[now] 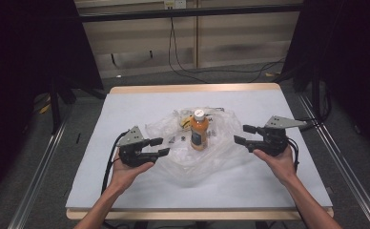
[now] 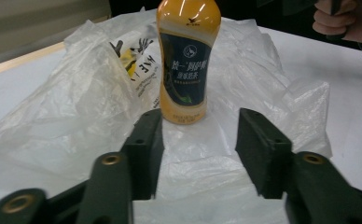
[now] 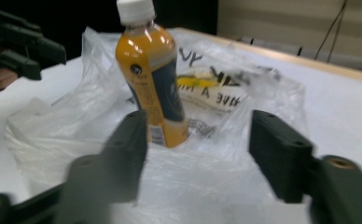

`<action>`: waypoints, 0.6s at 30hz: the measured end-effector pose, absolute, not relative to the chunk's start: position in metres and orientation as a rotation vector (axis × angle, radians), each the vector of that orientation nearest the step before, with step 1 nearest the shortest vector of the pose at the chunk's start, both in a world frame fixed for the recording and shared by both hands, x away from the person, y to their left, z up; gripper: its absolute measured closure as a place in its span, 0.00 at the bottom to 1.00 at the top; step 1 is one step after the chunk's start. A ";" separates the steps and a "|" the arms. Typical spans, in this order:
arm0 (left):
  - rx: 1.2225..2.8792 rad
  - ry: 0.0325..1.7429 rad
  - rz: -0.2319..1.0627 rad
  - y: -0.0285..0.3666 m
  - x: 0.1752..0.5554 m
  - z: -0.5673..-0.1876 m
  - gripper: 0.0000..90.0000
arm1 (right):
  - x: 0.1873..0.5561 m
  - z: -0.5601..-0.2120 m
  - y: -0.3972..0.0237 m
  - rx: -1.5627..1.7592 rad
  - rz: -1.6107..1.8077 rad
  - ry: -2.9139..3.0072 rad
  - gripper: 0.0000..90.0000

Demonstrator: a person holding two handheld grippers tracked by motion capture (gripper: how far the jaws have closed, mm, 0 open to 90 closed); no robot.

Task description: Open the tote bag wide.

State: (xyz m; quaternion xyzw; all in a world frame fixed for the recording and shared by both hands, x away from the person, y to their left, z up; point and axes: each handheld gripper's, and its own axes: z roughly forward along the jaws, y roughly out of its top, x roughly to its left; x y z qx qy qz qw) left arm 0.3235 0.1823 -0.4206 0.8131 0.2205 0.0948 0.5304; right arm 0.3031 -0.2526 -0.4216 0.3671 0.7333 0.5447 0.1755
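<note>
A white table (image 1: pixel 126 102) carries a crumpled clear plastic bag (image 1: pixel 221 152) at its middle, and an orange bottle (image 1: pixel 199 130) stands upright on the bag. The left gripper (image 1: pixel 161 146) sits just left of the bag, jaws spread and empty. The right gripper (image 1: pixel 244 134) sits just right of it, jaws likewise apart, touching nothing.

My left gripper view is cutting off the bottle (image 2: pixel 184 60) at the top edge, hiding its cap. The crumpled plastic bag (image 2: pixel 76 107) is obscuring part of its own black print, so I am failing to read it. In my right gripper view, my near jaws are blurring, and the small items (image 1: pixel 176 139) on the bag are staying too tiny to identify.
</note>
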 end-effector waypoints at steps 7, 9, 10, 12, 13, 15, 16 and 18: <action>1.886 0.598 0.317 0.196 0.313 -0.419 0.16 | 0.288 -0.421 -0.262 1.105 1.535 2.002 0.05; 1.885 0.619 0.315 0.202 0.312 -0.420 0.14 | 0.283 -0.423 -0.265 1.116 1.534 1.999 0.03; 1.884 0.628 0.324 0.205 0.311 -0.421 0.13 | 0.280 -0.423 -0.266 1.115 1.527 1.996 0.02; 1.884 0.643 0.325 0.211 0.308 -0.422 0.10 | 0.274 -0.423 -0.269 1.116 1.537 1.980 0.01; 1.880 0.652 0.320 0.214 0.307 -0.423 0.09 | 0.268 -0.422 -0.273 1.117 1.547 1.974 0.02; 1.870 0.674 0.320 0.222 0.305 -0.424 0.08 | 0.265 -0.422 -0.275 1.127 1.544 1.965 0.01; 1.873 0.680 0.313 0.225 0.304 -0.425 0.07 | 0.263 -0.422 -0.277 1.124 1.545 1.957 0.01; 1.882 0.718 0.331 0.233 0.301 -0.426 0.06 | 0.257 -0.422 -0.282 1.138 1.523 1.940 0.01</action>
